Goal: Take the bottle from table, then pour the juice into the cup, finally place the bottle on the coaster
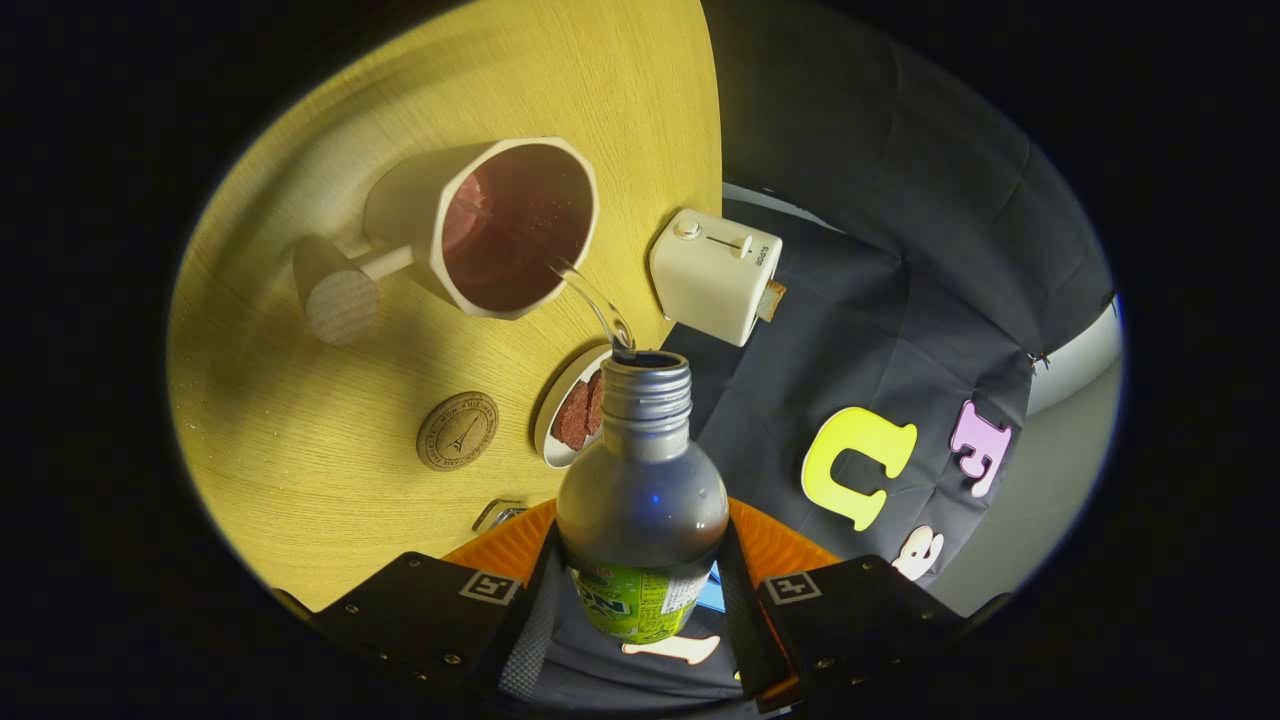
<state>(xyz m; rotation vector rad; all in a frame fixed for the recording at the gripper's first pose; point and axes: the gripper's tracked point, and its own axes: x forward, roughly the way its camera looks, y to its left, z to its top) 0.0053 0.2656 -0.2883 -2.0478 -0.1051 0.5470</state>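
Gripper clamped on bottle, tilted, juice streaming into cup. Coaster near left on counter; plate, perhaps cake.

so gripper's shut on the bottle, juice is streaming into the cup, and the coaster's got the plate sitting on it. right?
One thing is off: in the gripper view the coaster is bare, and the plate lies beside it on the table, apart from it. The rest holds: the gripper is shut on the bottle, and juice streams into the cup.
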